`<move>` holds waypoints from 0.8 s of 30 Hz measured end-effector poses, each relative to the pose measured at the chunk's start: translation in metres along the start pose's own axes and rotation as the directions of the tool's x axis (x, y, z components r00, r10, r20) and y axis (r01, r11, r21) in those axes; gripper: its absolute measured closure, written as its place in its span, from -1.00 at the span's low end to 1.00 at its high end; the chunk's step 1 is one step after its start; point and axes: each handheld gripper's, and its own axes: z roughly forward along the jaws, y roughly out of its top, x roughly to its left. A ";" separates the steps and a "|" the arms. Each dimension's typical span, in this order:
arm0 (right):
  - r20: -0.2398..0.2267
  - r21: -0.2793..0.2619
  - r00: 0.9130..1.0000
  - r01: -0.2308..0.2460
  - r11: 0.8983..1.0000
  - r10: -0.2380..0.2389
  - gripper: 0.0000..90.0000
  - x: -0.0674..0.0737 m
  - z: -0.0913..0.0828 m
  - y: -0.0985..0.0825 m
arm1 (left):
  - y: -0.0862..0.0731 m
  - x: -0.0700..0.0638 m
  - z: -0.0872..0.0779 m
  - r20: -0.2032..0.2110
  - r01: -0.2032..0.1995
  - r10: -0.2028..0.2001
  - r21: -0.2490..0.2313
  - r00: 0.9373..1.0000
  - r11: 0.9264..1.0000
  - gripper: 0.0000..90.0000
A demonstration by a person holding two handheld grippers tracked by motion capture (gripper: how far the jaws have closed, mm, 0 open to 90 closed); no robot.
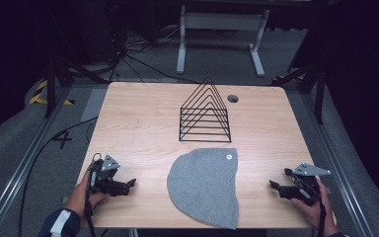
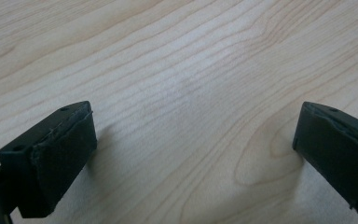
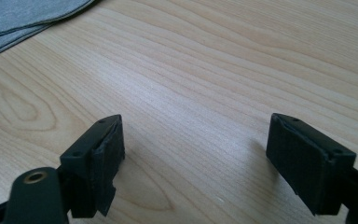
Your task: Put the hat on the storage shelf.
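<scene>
We held the left gripper (image 1: 132,183) and right gripper (image 1: 273,184) low over the table (image 1: 138,123), each with its jaws spread wide and empty. Between them, at the near edge, lay a grey cloth (image 1: 205,185). Just beyond it stood a black wire rack (image 1: 205,114).

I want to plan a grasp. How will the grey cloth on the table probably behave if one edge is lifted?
The grey cloth lies flat and thin on the table, so it is probably floppy and would drape. It looks light. In the right gripper view its edge shows two layers, so a pinch may catch only one.
</scene>
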 end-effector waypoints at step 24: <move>-0.119 -0.050 0.971 0.204 0.978 -0.209 0.02 0.015 0.007 0.063 | 0.044 -0.079 -0.001 0.191 -0.247 0.258 -0.081 0.947 0.966 -0.35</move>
